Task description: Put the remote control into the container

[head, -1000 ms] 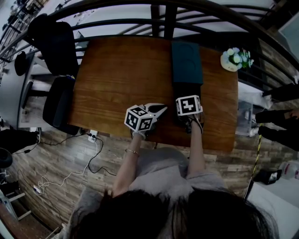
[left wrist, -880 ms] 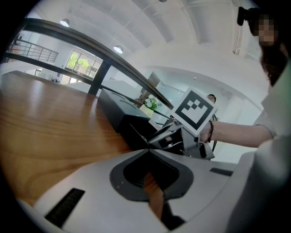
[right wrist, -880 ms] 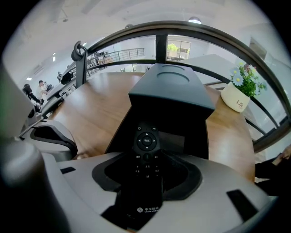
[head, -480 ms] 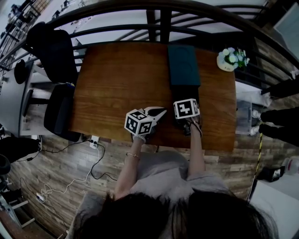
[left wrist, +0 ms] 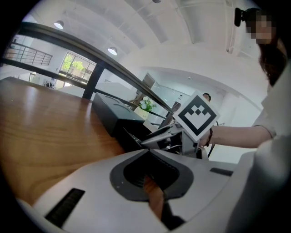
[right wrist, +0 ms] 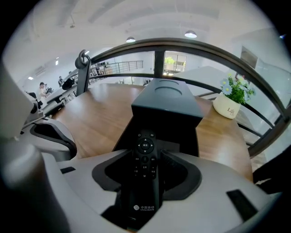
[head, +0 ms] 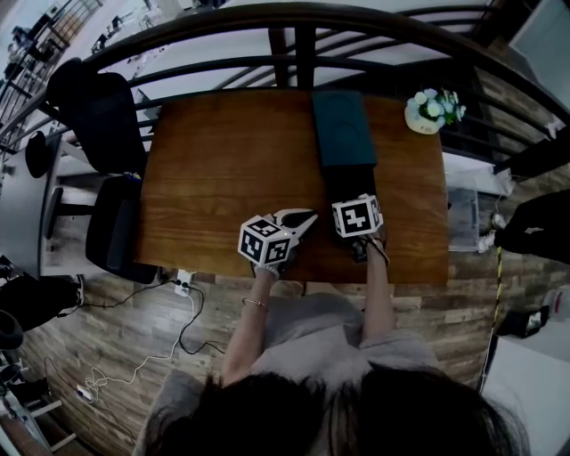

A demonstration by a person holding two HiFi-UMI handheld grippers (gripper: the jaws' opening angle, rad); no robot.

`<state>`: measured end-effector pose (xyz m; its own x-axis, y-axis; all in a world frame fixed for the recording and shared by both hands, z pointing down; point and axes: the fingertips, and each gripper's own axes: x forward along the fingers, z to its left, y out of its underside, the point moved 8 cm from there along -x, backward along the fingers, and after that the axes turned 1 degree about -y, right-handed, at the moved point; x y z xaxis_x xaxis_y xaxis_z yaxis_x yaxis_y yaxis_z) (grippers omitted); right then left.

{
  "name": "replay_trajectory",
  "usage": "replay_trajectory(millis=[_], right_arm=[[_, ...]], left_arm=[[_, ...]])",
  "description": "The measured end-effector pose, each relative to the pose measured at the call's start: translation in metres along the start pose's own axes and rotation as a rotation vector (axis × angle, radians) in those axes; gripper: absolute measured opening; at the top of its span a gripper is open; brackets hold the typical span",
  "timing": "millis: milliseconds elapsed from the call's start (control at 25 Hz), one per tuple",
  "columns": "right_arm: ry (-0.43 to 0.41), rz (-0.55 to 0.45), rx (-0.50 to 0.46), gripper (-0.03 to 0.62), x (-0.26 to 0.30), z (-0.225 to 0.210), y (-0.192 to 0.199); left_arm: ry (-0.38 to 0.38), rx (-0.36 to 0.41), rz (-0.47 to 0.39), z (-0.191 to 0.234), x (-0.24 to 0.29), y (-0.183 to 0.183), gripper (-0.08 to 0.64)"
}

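A black remote control (right wrist: 144, 168) lies lengthwise between the jaws of my right gripper (right wrist: 145, 157), which is shut on it, buttons up. Its front end points at the long dark container (right wrist: 166, 102) just ahead. In the head view the container (head: 339, 129) runs away from me on the wooden table (head: 223, 160). Its near end is black, and the right gripper's marker cube (head: 357, 216) hovers there. My left gripper (head: 301, 217) rests low over the table, left of the right one. Its jaws are together on nothing (left wrist: 152, 182).
A white pot of flowers (head: 430, 111) stands at the table's far right corner, also seen in the right gripper view (right wrist: 232, 102). A dark curved railing (head: 294, 13) runs behind the table. Black office chairs (head: 98, 98) stand to the left. The front edge is close under both grippers.
Both grippers have stayed almost where they were, and the remote has stayed in the right one. The head view has shifted slightly.
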<state>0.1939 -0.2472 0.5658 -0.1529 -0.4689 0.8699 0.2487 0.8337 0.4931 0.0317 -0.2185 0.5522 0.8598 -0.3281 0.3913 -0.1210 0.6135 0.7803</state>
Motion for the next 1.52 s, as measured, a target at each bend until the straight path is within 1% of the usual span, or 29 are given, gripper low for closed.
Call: replay_trajectory(millis=[160, 280, 440, 600, 760, 880, 1120, 1320, 1520], right_arm=[[-0.025, -0.097, 0.015, 0.202, -0.008, 0.001, -0.002], [-0.042, -0.164, 0.003, 0.202, -0.015, 0.003, -0.006], [-0.072, -0.197, 0.014, 0.195, -0.023, 0.006, 0.000], [-0.082, -0.233, 0.024, 0.124, -0.030, 0.013, 0.007], [-0.093, -0.280, 0.037, 0.071, -0.042, 0.021, 0.012], [-0.110, -0.322, 0.057, 0.048, -0.050, 0.029, 0.016], [-0.168, -0.440, 0.110, 0.035, -0.067, 0.043, 0.017], [-0.205, -0.552, 0.139, 0.029, -0.090, 0.048, 0.014], [-0.215, -0.620, 0.127, 0.029, -0.105, 0.049, 0.010]], left_arm=[[0.005, 0.023, -0.020, -0.003, -0.002, -0.006, 0.003], [0.020, 0.038, -0.021, -0.007, -0.002, -0.008, 0.003], [0.046, 0.049, -0.017, -0.012, -0.003, -0.006, 0.003], [0.070, 0.068, -0.023, -0.018, -0.006, -0.007, 0.003], [0.092, 0.093, -0.030, -0.021, -0.013, -0.008, 0.003], [0.106, 0.113, -0.033, -0.022, -0.019, -0.009, 0.003], [0.130, 0.162, -0.049, -0.024, -0.031, -0.015, 0.003], [0.165, 0.222, -0.080, -0.034, -0.041, -0.028, 0.003], [0.199, 0.259, -0.100, -0.038, -0.045, -0.035, 0.003]])
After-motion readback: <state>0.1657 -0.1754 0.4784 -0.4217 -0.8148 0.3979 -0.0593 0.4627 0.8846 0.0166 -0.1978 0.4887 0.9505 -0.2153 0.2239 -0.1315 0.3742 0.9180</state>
